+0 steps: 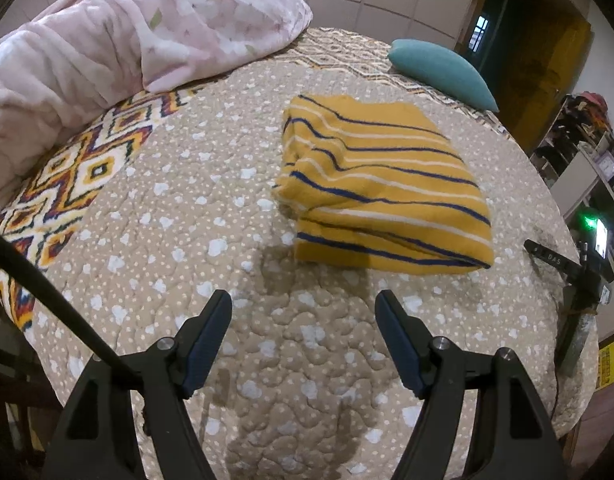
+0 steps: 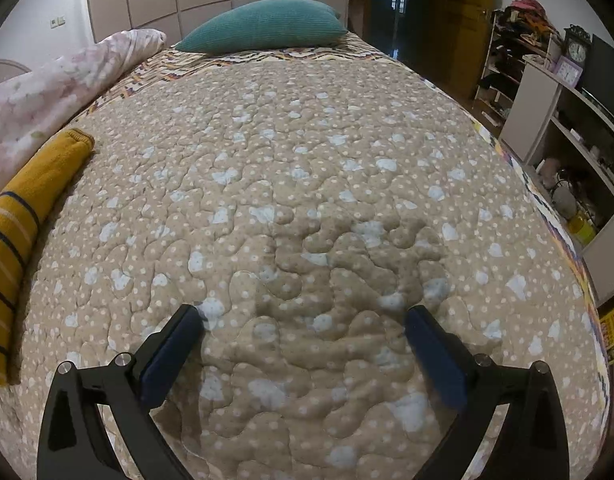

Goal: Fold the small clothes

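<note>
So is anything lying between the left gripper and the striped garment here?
Nothing visible does. The left gripper is open above bare quilt, and the folded yellow striped garment lies just beyond its fingertips, slightly to the right. The pink blanket and teal pillow sit farther back.

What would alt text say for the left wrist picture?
A folded mustard-yellow striped garment lies on a beige quilted bedspread, just ahead of the open, empty left claw. A pink floral blanket and teal pillow sit behind.
</note>
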`<action>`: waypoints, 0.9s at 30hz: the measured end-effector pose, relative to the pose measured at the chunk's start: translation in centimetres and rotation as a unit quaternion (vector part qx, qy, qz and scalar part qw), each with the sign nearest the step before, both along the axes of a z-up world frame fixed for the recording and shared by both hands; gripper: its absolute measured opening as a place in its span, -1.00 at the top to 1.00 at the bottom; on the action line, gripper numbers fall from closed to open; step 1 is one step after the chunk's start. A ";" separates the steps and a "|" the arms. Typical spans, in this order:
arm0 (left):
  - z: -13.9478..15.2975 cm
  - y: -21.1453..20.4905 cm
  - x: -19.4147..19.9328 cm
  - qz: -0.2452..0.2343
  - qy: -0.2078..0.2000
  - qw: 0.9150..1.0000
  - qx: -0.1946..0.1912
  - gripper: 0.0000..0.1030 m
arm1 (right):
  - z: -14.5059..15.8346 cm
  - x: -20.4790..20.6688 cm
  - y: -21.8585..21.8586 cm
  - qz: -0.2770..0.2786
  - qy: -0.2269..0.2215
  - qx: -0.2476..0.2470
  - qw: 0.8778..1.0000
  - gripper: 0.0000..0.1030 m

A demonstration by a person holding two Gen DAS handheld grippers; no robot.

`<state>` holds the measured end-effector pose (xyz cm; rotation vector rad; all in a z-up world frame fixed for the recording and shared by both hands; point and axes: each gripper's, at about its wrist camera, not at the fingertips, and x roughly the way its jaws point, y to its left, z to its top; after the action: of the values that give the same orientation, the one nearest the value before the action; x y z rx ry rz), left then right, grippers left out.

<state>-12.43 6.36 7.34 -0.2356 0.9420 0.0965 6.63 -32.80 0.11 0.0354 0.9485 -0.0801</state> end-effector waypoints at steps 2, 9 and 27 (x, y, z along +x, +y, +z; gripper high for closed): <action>0.1 -0.2 -0.1 0.003 0.004 1.000 -0.007 -0.42 | 0.0 0.1 0.1 0.000 0.000 0.000 1.000 -1.00; 1.6 -2.1 0.5 -0.002 -0.002 1.000 0.016 -0.42 | 0.0 0.2 0.0 0.000 0.000 -0.001 1.000 -1.00; 2.1 -1.5 -0.7 0.014 -0.045 0.997 0.054 -0.45 | 0.0 0.4 0.2 0.000 0.000 -0.001 1.000 -1.00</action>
<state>-13.17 4.84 9.40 -0.1516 0.8409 0.1618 6.98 -32.64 0.14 0.0333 0.9479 -0.0806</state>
